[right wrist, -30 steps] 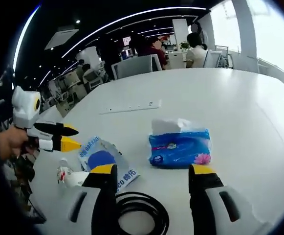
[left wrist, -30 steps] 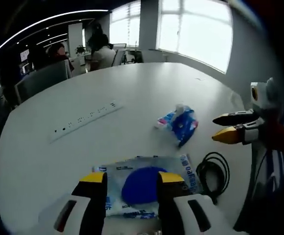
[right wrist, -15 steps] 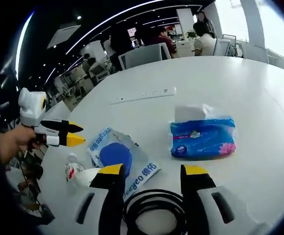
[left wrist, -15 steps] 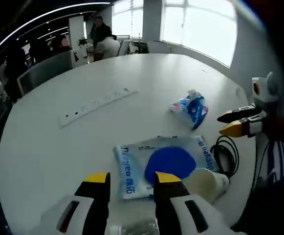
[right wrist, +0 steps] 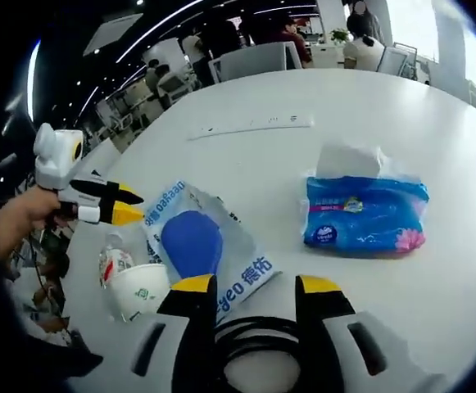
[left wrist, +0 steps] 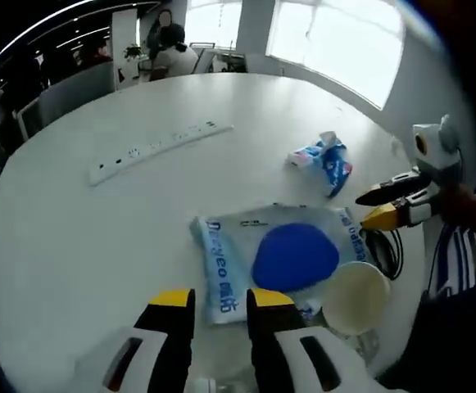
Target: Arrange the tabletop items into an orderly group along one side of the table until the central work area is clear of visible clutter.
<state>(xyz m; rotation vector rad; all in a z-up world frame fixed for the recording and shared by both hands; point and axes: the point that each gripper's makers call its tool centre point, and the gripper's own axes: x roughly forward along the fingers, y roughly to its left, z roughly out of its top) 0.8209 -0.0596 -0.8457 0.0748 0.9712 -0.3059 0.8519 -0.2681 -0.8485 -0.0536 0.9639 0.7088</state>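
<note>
A white wet-wipes packet with a round blue lid lies just beyond my left gripper, which is open with a narrow, bare gap. A paper cup lies on its side to the packet's right. A blue tissue pack sits farther out. My right gripper is open over a coiled black cable that shows between its jaws. From there the packet, the cup, a small plastic bottle and the tissue pack lie ahead. The left gripper hovers at the left.
A long white power strip lies across the round white table farther back. The right gripper hangs over the cable at the table's right edge. A hand holds the left gripper. People sit at desks beyond the table.
The jaws of both grippers have drawn closer together. The left view has risen and pulled back, bringing the cup into sight. The right view has moved in over the cable.
</note>
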